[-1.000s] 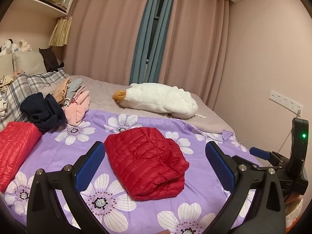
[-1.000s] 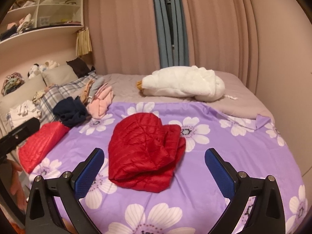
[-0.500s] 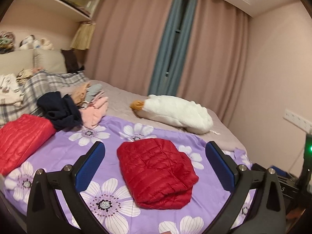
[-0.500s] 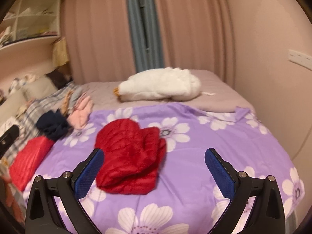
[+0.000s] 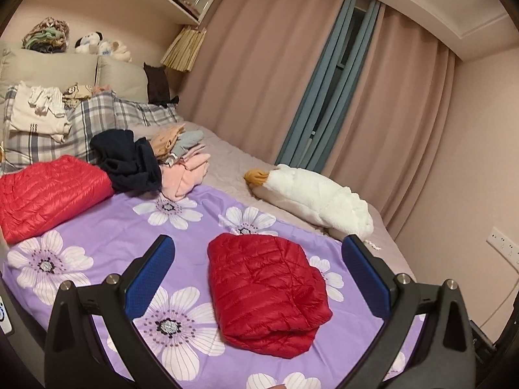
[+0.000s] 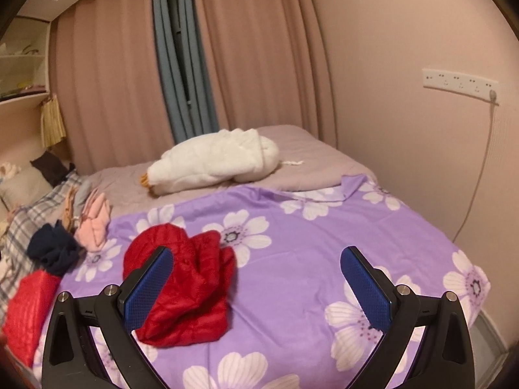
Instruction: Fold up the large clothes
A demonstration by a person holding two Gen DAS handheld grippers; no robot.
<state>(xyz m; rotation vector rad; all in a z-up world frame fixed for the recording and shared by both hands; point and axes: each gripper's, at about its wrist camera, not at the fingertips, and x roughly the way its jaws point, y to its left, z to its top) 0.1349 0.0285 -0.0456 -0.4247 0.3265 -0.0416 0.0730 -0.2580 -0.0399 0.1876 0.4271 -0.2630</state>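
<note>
A folded red quilted jacket (image 5: 266, 291) (image 6: 185, 285) lies on the purple flowered sheet (image 5: 129, 220) (image 6: 308, 246). My left gripper (image 5: 258, 278) hovers open above the sheet, its blue pads framing the jacket without touching it. My right gripper (image 6: 256, 285) is open too, raised over the sheet with the jacket behind its left finger (image 6: 149, 288). A second folded red jacket (image 5: 48, 191) (image 6: 26, 304) rests at the left bed edge. Neither gripper holds anything.
A heap of dark navy (image 5: 129, 159) and pink clothes (image 5: 185, 175) sits beyond the second jacket, near plaid bedding (image 5: 97, 120). A white plush duck (image 5: 311, 197) (image 6: 214, 162) lies at the back. A wall with a socket strip (image 6: 460, 81) borders the bed's right side.
Both wrist views have swung: the left one turned left toward the pillows, the right one turned right toward the wall. The folded jacket has stayed put; both grippers remain open.
</note>
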